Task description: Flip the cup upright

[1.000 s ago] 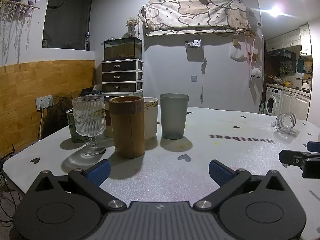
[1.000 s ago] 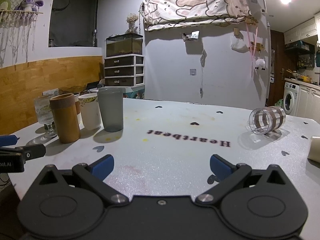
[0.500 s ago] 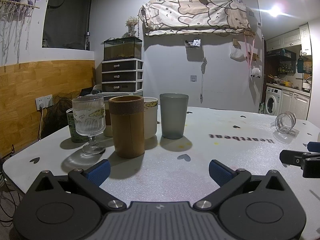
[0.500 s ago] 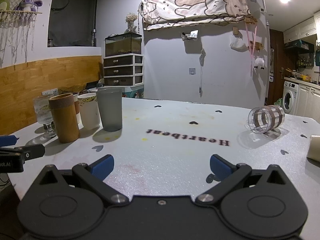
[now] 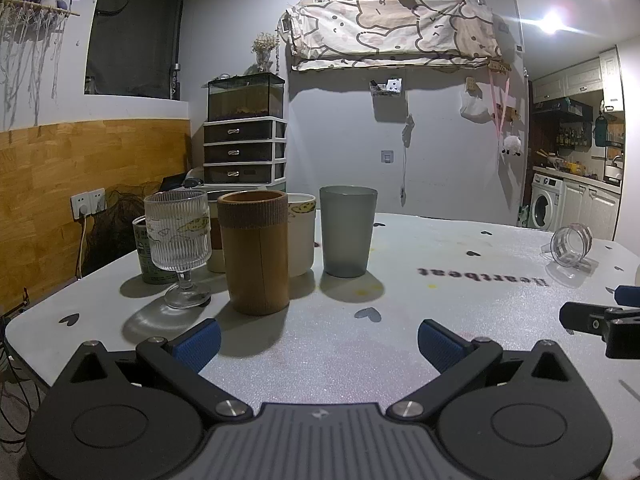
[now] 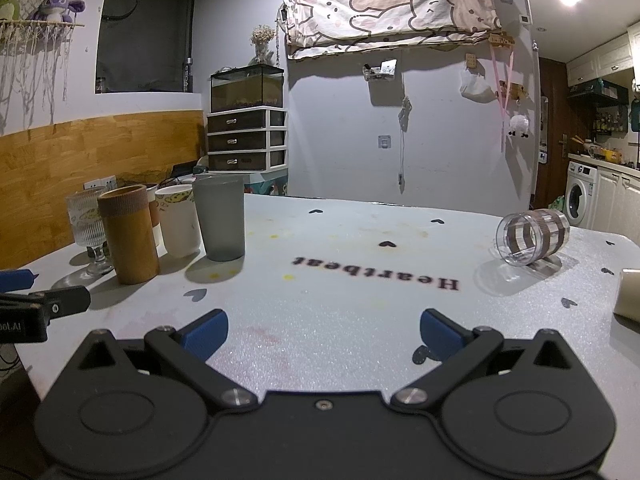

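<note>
Since a second ago almost nothing moved. My right gripper [image 6: 322,330] and left gripper [image 5: 318,340] both stay spread, empty. The striped cup [image 6: 532,237] lies sideways at two o'clock, unreached.

Dim room, grey walls, kitchen at right

Wood panelling [image 5: 80,168] lines the left wall below a dark window [image 5: 132,32]; a drawer unit [image 5: 245,151] stands centre-left, a washing machine [image 5: 546,207] far right, ceiling lights [image 5: 554,22] upper right.
</note>
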`<action>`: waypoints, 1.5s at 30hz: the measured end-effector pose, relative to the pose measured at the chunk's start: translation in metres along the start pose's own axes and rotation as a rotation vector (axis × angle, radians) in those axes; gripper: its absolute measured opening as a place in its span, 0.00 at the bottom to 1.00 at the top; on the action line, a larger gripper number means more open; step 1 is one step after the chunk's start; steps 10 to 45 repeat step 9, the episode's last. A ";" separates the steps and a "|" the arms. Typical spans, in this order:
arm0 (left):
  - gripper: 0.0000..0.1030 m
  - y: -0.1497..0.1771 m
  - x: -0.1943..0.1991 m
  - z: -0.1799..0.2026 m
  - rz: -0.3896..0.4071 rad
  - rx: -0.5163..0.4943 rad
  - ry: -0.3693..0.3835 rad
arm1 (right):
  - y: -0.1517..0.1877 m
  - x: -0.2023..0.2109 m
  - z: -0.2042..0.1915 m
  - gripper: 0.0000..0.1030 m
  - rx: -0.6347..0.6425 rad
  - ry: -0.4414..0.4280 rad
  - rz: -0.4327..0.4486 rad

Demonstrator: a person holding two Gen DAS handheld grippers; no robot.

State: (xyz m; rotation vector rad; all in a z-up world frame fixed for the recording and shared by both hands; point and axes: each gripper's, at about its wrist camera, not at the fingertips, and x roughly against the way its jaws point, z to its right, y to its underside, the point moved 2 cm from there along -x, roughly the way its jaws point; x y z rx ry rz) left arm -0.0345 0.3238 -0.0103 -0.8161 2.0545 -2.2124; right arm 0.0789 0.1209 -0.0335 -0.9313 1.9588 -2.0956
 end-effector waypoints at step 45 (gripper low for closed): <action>1.00 0.001 -0.001 0.000 -0.003 0.004 -0.004 | 0.002 0.000 0.001 1.00 -0.001 0.004 -0.002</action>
